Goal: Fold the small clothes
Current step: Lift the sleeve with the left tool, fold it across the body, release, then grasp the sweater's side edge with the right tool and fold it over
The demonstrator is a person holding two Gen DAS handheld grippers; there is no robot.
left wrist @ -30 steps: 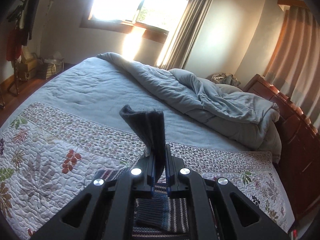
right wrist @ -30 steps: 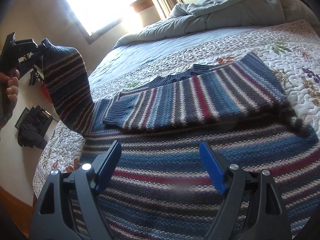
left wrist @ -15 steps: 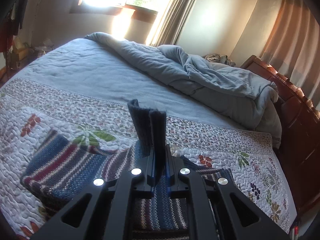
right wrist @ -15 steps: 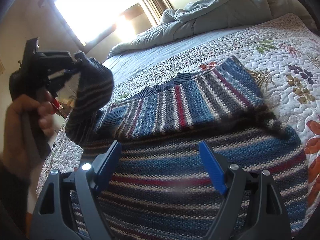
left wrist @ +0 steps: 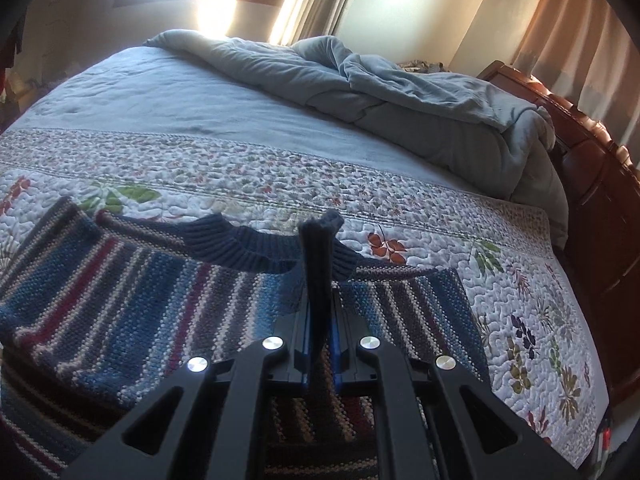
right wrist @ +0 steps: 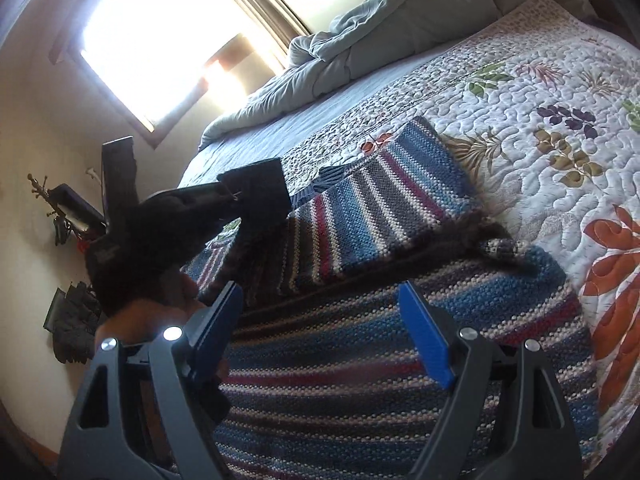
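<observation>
My striped knit sweater (left wrist: pixel 132 304) lies on the floral quilt (left wrist: pixel 520 280) of the bed, one sleeve folded across its body. My left hand-held gripper (left wrist: pixel 319 344) is pinching the navy ribbed cuff (left wrist: pixel 318 264) over the sweater. My right hand-held gripper (right wrist: pixel 320 332) hangs spread above the hem, holding nothing.

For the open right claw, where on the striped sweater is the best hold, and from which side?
Probably the striped sweater's bunched side edge beside the folded-over sleeve, approached from the bare quilt side. That raised ridge gives the right claw something to pinch.
</observation>
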